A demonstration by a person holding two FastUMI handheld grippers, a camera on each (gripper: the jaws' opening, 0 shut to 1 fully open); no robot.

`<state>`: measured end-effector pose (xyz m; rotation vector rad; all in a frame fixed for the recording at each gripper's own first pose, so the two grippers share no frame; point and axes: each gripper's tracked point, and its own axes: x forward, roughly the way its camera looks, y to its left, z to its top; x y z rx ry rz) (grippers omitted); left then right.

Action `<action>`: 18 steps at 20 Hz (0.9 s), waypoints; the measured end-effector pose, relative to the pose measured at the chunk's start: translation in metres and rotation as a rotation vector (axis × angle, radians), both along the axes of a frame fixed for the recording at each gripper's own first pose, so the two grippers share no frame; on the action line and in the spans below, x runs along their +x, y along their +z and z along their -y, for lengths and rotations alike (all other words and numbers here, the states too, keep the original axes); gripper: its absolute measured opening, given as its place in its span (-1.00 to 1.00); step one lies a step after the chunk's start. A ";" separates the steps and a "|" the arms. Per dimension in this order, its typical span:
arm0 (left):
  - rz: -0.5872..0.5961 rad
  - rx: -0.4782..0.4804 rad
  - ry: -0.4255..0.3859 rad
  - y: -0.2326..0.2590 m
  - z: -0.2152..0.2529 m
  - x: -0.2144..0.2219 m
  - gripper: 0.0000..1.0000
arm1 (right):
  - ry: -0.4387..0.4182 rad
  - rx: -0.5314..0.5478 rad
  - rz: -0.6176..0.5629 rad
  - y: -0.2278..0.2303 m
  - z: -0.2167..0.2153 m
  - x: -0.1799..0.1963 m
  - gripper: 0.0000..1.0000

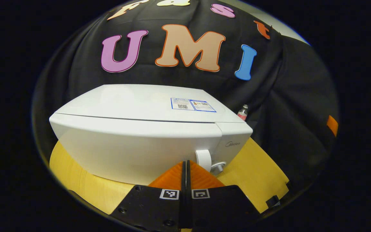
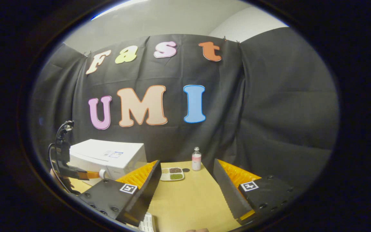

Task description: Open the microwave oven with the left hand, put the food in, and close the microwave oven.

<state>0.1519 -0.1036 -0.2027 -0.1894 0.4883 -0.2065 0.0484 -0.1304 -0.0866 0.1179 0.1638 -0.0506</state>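
microwave at desk's left edge, door shut, stiff, take by small handle | left tongs pressed together just before handle | food tray mid-desk near far edge, light, rigid, grip rim | bottle beside | right tongs spread, empty

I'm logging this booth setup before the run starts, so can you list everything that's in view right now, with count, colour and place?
microwave oven: one, white, door closed, on the left part of the table.
door handle: one, white, at the right edge of the oven door, just ahead of the left gripper.
table: one, light wood, under everything.
food tray: one, white, compartments with brown and green food, mid-table, right of the oven.
bottle: one, pinkish contents, pale cap, upright behind the tray.
left gripper: one, fingers together, close to the handle.
right gripper: one, fingers wide apart, above the table before the tray.
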 end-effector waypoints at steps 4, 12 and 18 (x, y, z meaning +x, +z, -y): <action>0.117 0.056 -0.007 0.050 -0.013 -0.031 -1.00 | 0.026 -0.002 -0.004 0.000 -0.011 0.002 0.99; 0.472 0.054 0.115 0.208 -0.066 -0.077 -1.00 | 0.147 -0.088 0.040 0.016 -0.050 0.010 0.87; 0.643 0.029 0.195 0.260 -0.088 -0.104 0.28 | 0.197 -0.056 0.055 0.028 -0.071 0.014 0.87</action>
